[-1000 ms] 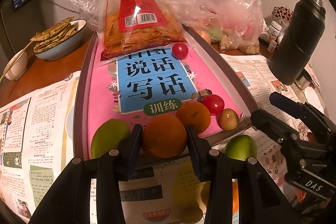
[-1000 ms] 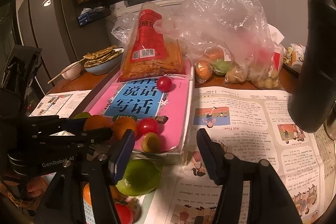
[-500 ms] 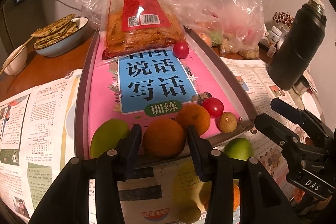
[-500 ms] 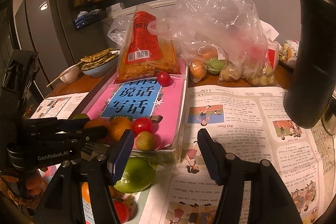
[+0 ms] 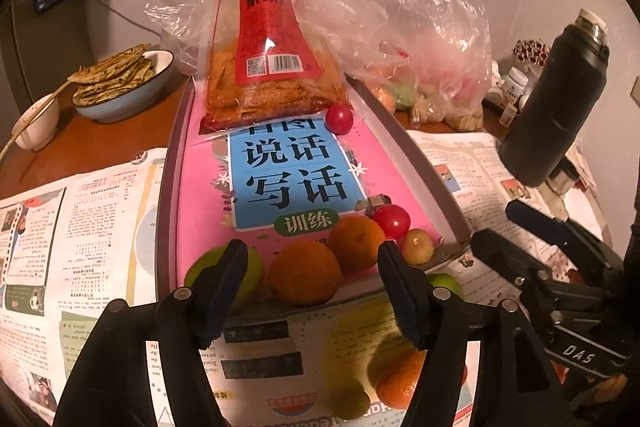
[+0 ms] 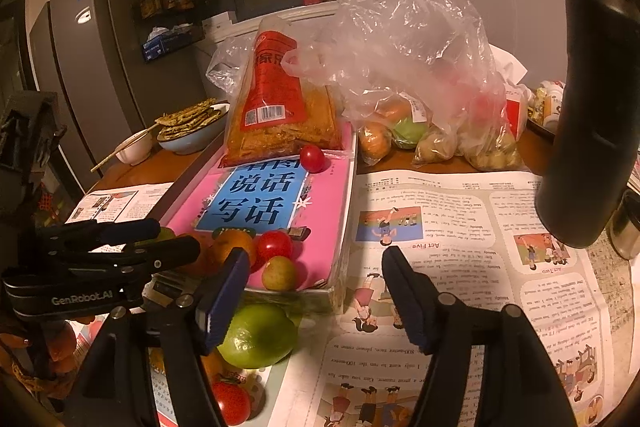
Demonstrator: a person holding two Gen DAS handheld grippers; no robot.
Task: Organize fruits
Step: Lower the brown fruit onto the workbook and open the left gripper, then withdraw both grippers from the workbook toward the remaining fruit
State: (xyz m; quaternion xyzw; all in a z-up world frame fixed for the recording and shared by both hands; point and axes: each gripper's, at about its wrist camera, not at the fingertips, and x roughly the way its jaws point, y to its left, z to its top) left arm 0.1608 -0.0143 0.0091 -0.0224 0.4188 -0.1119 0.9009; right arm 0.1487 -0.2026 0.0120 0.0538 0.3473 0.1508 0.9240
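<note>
Now left gripper (image 5: pixel 312 267) jaws just opening, flanking orange (image 5: pixel 305 273); right gripper (image 6: pixel 316 279) spread, empty.

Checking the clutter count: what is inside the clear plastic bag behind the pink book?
Through the clear plastic bag show an orange fruit, a green one and some brownish round ones. The crumpled film blurs whatever lies deeper, so no count is possible.

Bench (image 5: pixel 92 143): brown wood, smooth, overlaid with matt printed newspaper (image 6: pixel 460 227). Pink book cover (image 5: pixel 200 207) glossy; bags (image 6: pixel 408 39) thin, crinkled clear plastic. Flask (image 5: pixel 560 99) matt black; oranges (image 5: pixel 306 277) dimpled.
</note>
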